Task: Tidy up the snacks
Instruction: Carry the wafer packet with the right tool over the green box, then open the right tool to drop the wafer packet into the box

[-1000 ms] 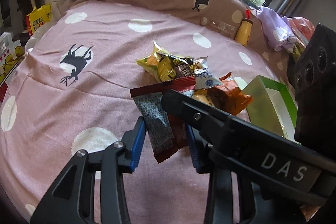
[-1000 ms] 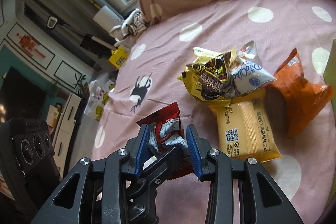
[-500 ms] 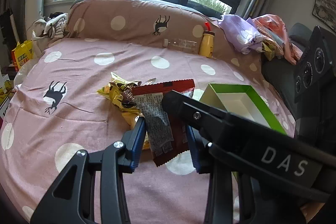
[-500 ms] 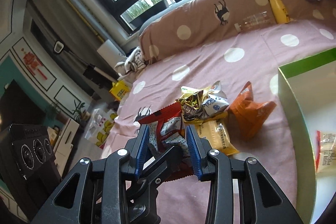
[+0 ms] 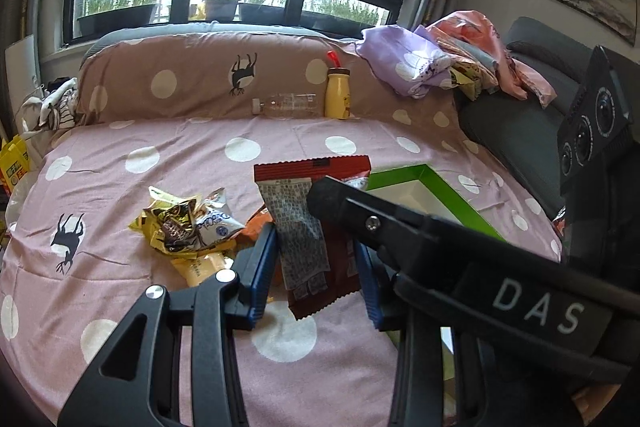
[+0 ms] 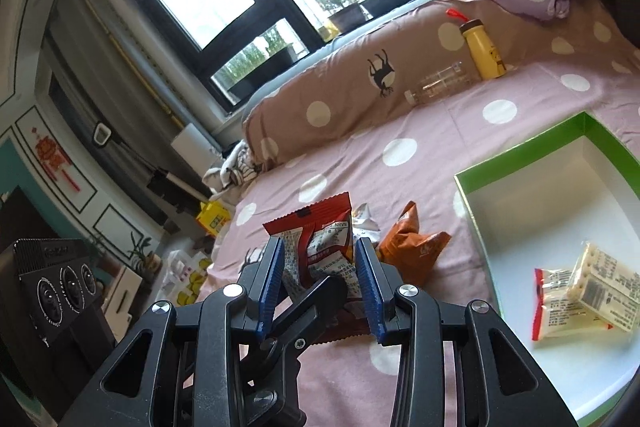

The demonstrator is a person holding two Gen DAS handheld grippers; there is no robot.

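Toward the left edge of the bed (image 5: 120, 187), seen from the left wrist, lies the loose heap of snacks (image 5: 180, 227): gold and white bags over a yellow one. An orange bag (image 6: 412, 251) lies just beside the heap. The red packet (image 5: 312, 167) hangs in the air above the middle of the bed, between the heap and the green-rimmed box (image 5: 452, 193) near the right edge.

The left claw (image 5: 316, 267) stands about half open, with the packet filling the gap. Whether its pads really press the packet's edges I cannot tell. The right claw (image 6: 318, 267) is closed to about the same gap, and the packet is crumpled between its blue pads, so it looks to be the one carrying it.

The step in hand, as I judge it, is bringing this packet over to the box. One claw should bear the load, and the other should let go cleanly rather than tug the wrapper. The carry should go rightward, high enough to clear the rim, and the packet should be freed low over bare floor of the box.

Only the left wrist view shows the packet's flat printed face, with one finger (image 5: 400, 227) of the right claw lying across it. Only the right wrist view looks into the box — two pale packets (image 6: 580, 291) lie at its near right, and the rest of the white floor is bare.
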